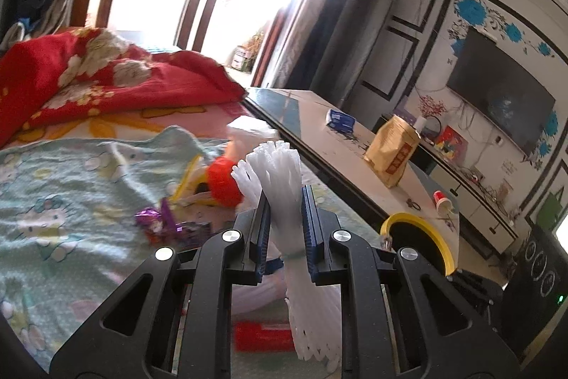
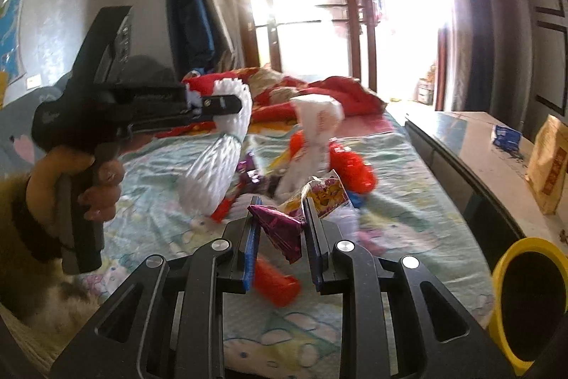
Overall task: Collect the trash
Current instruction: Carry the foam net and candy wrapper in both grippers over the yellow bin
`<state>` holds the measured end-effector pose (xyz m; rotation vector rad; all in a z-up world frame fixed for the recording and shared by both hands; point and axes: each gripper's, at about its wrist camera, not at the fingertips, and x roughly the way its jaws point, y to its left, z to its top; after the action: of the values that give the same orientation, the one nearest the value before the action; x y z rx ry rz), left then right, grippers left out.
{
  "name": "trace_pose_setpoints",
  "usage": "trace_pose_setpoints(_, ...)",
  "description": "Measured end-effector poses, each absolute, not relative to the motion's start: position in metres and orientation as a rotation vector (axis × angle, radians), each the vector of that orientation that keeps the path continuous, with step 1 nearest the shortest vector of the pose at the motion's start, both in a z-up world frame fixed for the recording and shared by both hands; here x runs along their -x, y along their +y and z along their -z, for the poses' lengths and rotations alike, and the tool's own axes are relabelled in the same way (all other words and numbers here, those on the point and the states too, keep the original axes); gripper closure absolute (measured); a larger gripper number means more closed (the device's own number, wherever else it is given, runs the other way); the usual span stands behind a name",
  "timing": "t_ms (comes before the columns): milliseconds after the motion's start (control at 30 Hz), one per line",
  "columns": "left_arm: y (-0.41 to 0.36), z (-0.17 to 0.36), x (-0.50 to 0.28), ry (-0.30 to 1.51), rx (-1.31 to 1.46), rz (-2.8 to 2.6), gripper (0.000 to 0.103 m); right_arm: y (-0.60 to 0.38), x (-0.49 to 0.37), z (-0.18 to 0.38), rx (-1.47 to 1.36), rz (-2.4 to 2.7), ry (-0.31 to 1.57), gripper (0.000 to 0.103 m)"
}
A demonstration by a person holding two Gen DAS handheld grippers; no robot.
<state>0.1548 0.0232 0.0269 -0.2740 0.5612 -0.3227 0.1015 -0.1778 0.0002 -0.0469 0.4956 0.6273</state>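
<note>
- Netting [image 1: 284,187], a white foam sleeve, looks light, soft and springy; pinched at its banded waist by the left tongs [image 1: 284,219], above the bed [image 1: 71,201].
- Wrapper [image 2: 280,229], purple foil, thin and crinkly, is clamped between the right tongs [image 2: 282,233].
- Bin [image 2: 525,301] stands at 4 o'clock.
- Hand [image 2: 88,180] grips the left handle, tongs level, aimed toward 3 o'clock.

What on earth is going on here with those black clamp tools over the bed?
A person is tidying trash off a bed with a two-finger gripper in each hand. The left gripper is clamped on a white foam net sleeve, held up above the sheet. The right gripper holds a purple foil wrapper. More wrappers lie on the bedsheet, and a yellow-rimmed bin waits beside the bed.
</note>
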Motion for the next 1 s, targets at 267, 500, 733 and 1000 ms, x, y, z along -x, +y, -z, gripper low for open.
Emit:
trace_pose_setpoints(267, -0.015, -0.028, -0.164, 0.553, 0.226, 0.372, 0.091, -0.217, -0.112, -0.011, -0.021, -0.528, 0.482, 0.080)
trace_pose_setpoints(500, -0.042, -0.026, -0.171, 0.557, 0.213, 0.403, 0.091, -0.251, -0.122, -0.015, -0.072, -0.443, 0.479, 0.080)
trace_pose_setpoints(733, -0.077, -0.029, -0.180, 0.552, 0.180, 0.450, 0.091, -0.292, -0.127, -0.012, -0.117, -0.346, 0.480, 0.080)
trace_pose_setpoints(1000, -0.125, -0.025, -0.187, 0.557, 0.142, 0.518, 0.091, -0.340, -0.131, -0.004, -0.188, -0.229, 0.493, 0.080)
